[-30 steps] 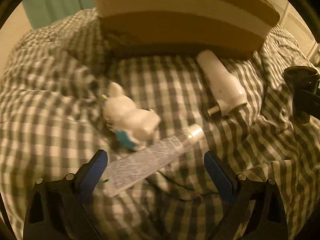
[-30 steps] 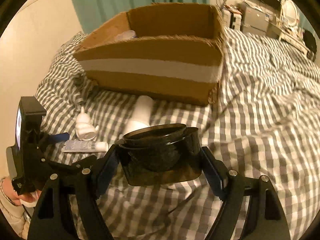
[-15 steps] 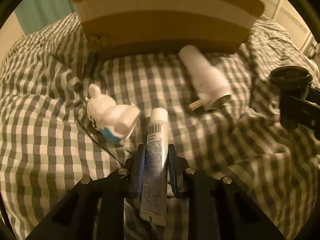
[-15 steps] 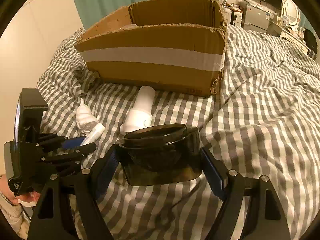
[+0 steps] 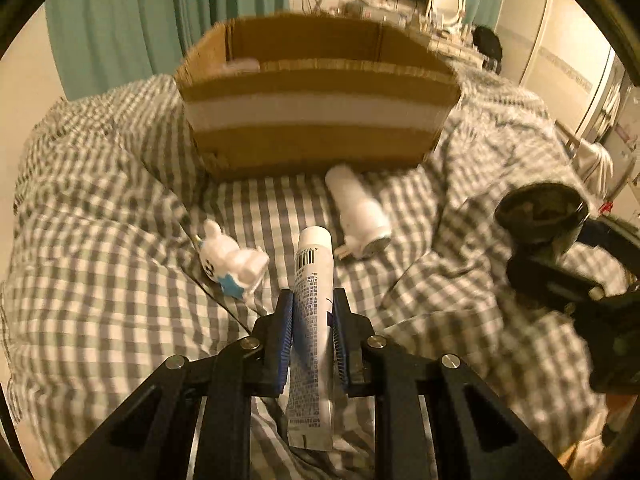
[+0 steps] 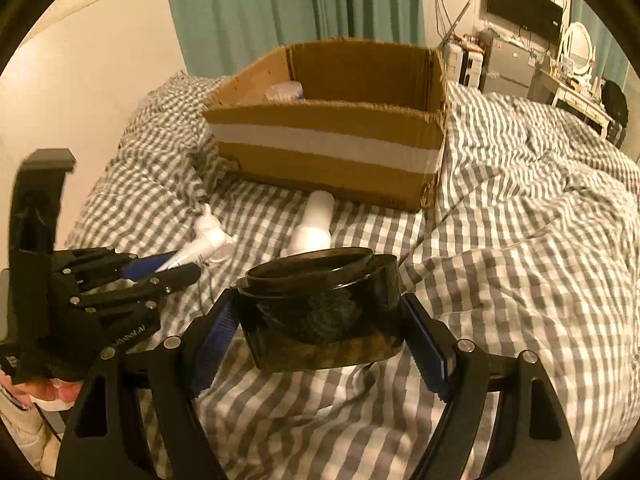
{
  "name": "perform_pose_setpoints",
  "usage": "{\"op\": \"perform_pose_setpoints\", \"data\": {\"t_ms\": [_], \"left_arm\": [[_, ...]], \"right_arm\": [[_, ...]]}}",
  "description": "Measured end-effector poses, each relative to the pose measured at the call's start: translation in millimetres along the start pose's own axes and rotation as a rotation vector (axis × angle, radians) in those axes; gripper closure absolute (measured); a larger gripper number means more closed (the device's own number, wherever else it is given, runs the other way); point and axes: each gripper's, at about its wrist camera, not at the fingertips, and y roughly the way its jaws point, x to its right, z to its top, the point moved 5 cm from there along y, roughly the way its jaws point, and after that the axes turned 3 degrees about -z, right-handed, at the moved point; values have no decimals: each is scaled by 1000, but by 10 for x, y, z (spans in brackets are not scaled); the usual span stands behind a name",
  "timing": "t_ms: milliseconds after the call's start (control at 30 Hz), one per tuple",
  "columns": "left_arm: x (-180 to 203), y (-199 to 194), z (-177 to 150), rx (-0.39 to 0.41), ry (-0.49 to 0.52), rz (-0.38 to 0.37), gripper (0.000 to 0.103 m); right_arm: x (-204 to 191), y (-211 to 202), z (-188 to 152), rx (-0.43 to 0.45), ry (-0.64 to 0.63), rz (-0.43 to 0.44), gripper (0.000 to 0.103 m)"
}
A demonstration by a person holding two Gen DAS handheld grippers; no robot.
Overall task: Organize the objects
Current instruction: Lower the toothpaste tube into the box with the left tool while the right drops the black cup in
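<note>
My left gripper [image 5: 312, 300] is shut on a white printed tube [image 5: 314, 280], held above the checked bedspread, cap pointing toward the cardboard box [image 5: 316, 120]. It also shows in the right wrist view [image 6: 168, 266]. My right gripper [image 6: 320, 312] is shut on a dark round jar [image 6: 320, 304], held above the bed in front of the box [image 6: 328, 152]. The jar shows at the right of the left wrist view [image 5: 540, 212]. A white bear-shaped figure [image 5: 232, 260] and a white cylinder bottle [image 5: 358, 212] lie on the bed before the box.
The open box holds a pale object [image 6: 285, 92] in its back left corner. Teal curtains [image 6: 288, 12] hang behind. A dresser with a mirror [image 6: 576, 48] and a TV stand at the far right. A thin cable [image 5: 216, 292] lies near the bear figure.
My left gripper closed on the tube, turned it in line with the fingers and lifted it off the bed. Both grippers rose, so the box's inside shows. The right grip is unchanged.
</note>
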Motion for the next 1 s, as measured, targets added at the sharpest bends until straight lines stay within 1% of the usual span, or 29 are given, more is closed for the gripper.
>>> {"op": "perform_pose_setpoints", "data": {"t_ms": [167, 267, 400, 467, 567, 633, 700, 767, 800, 867, 1000], "left_arm": [[35, -388, 226, 86, 3, -8, 85], [61, -572, 395, 119, 5, -20, 85], [93, -828, 761, 183, 34, -8, 85], [111, -906, 948, 212, 51, 1, 85], [85, -965, 1281, 240, 67, 15, 85], [64, -936, 1518, 253, 72, 22, 85], [27, -859, 1780, 259, 62, 8, 85], [16, -772, 1971, 269, 56, 8, 85], [-5, -699, 2106, 271, 57, 7, 85], [-39, -578, 2270, 268, 50, 5, 85], [-155, -195, 2675, 236, 45, 0, 85]], "right_arm": [[-91, -297, 131, 60, -21, -8, 24], [-124, -427, 232, 88, -40, -23, 24], [-102, -594, 472, 129, -52, -11, 24], [-51, -641, 637, 152, -55, -25, 24], [82, -646, 928, 172, -33, -17, 24], [187, -618, 1124, 184, -14, -23, 24], [306, -552, 1328, 187, -3, -28, 24], [419, -454, 1529, 182, 6, -31, 24], [476, -393, 1637, 181, 9, -38, 24], [579, -269, 1821, 176, 9, -53, 24], [764, 85, 2214, 159, 18, -70, 24]]}}
